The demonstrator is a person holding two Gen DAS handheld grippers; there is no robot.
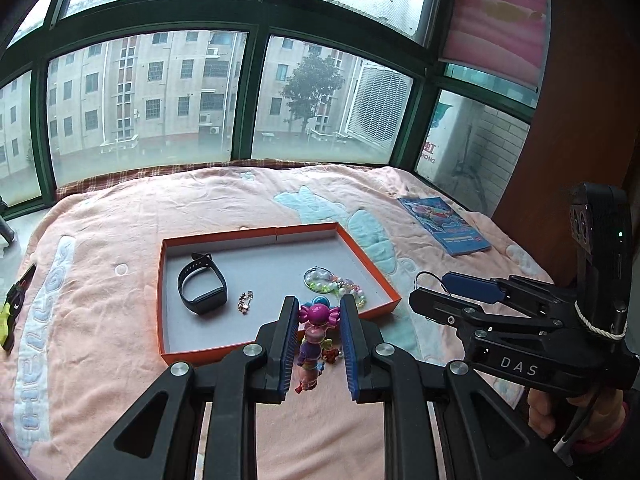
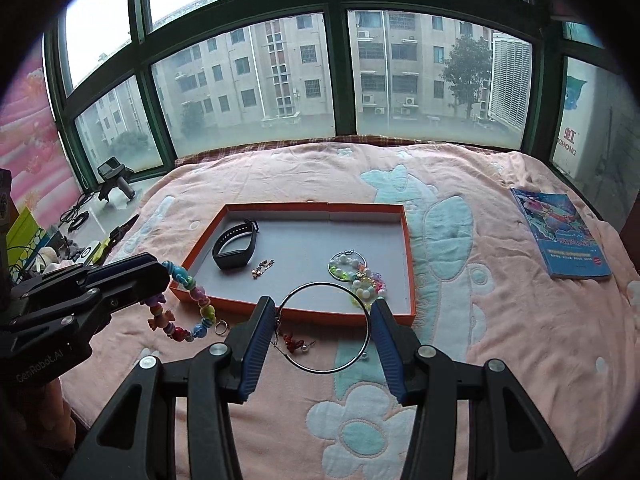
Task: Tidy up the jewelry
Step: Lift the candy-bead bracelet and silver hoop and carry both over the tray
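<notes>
Left claw (image 1: pixel 319 344) nipped onto the candy-bead bracelet (image 2: pixel 188 300), dangling just short of the orange tray (image 1: pixel 276 233) ahead. Right claw (image 2: pixel 325 332) wide open, empty, straddling the metal hoop (image 2: pixel 325 327) on the bed. Next, probably: carry bracelet forward over the rim, release.

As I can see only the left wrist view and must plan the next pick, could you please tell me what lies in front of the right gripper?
Observer: A large silver hoop lies on the blanket between the fingers of the open right gripper.
Operator: Thank you. Is anything else outside the tray?
Observer: Yes, a small ring lies by the tray's near wall, below the bead bracelet hanging from the left gripper.
</notes>
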